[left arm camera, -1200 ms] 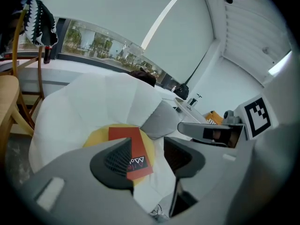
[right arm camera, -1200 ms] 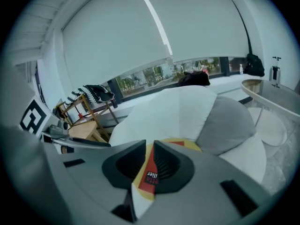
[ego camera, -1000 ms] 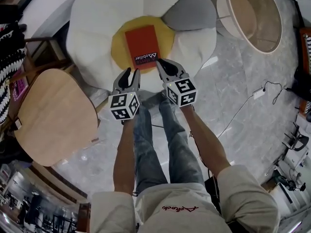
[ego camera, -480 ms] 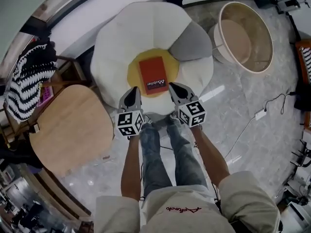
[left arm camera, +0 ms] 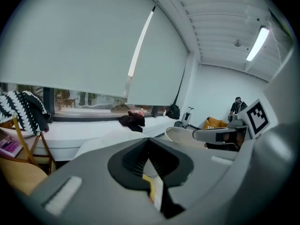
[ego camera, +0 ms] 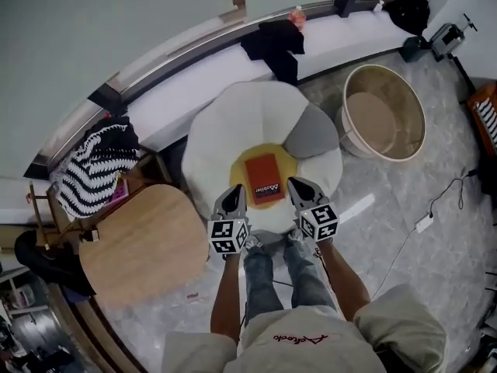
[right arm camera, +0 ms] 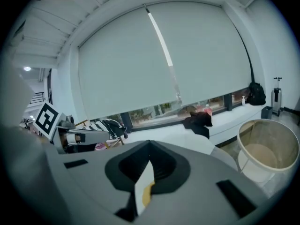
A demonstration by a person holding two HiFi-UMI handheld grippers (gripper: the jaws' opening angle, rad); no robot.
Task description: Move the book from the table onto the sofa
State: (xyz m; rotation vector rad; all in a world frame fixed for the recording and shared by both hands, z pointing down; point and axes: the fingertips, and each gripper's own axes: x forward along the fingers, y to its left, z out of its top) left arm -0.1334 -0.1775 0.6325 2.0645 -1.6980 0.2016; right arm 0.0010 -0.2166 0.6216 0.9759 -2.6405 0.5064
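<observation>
Red book point(ego camera: 264, 179), white lettering, flat on sofa's point(ego camera: 225, 130) yellow centre

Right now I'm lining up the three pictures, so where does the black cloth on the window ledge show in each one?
Head view: the black cloth lies at the top centre.
Left gripper view: the cloth is left of centre, just below mid-height.
Right gripper view: the cloth is right of centre, just below mid-height.
Shared landmark: the round tub stands to the right of the cloth in all three.
</observation>
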